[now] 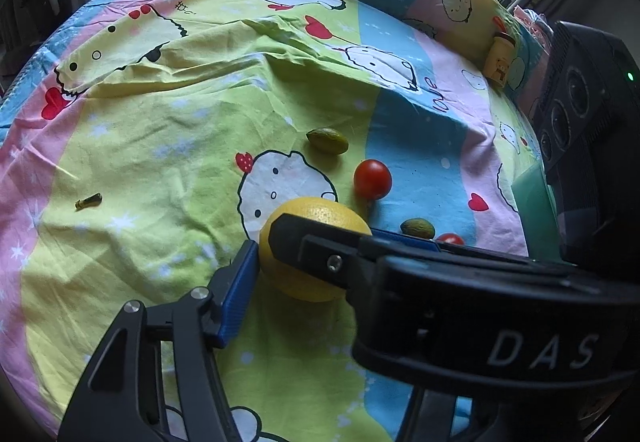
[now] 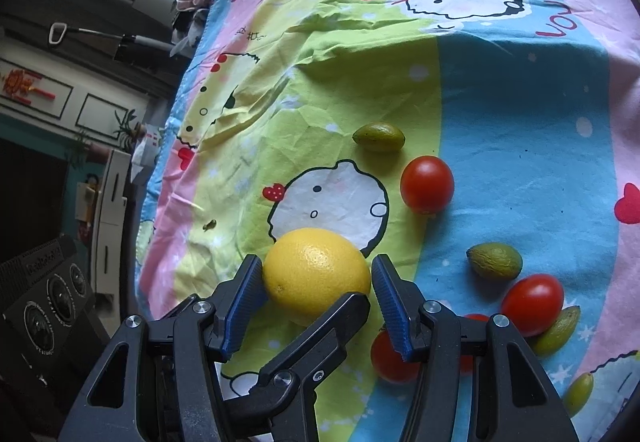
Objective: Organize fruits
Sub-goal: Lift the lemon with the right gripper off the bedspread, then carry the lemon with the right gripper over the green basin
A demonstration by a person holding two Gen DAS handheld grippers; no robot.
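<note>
- The right gripper (image 2: 316,262) has its blue ribbed pads (image 2: 244,294) spread around a round yellow citrus fruit with pebbled skin (image 2: 316,274). One pad touches the fruit and the other sits just beside it, so it is not visibly squeezed.
- A black finger-shaped bar (image 2: 320,334) crosses between those fingers and rests against the fruit's near side. Which tool it belongs to cannot be told.
- The left gripper (image 1: 320,242) shows one blue pad against the same fruit. Its other finger is hidden behind a black housing lettered "DAS" (image 1: 480,314), so whether it grips cannot be told.
- Judged from this, the step in hand is taking hold of the citrus. The next move calls for closing gently on the round skin, then lifting clear of the crumpled cartoon-print cotton bedsheet (image 2: 520,102).
- Outside the right gripper's fingers lie glossy red cherry tomatoes (image 2: 532,306) and small green oval fruits (image 2: 495,261). Several are cut off by the gripper body.
- Beyond the fingertips rest another red tomato (image 2: 427,184) and another green oval fruit (image 2: 378,137), apart from each other.
- No bowl or tray for sorting shows. Far off stand a yellow printed cup (image 1: 498,60) and a black device with three round lenses (image 1: 576,102).
</note>
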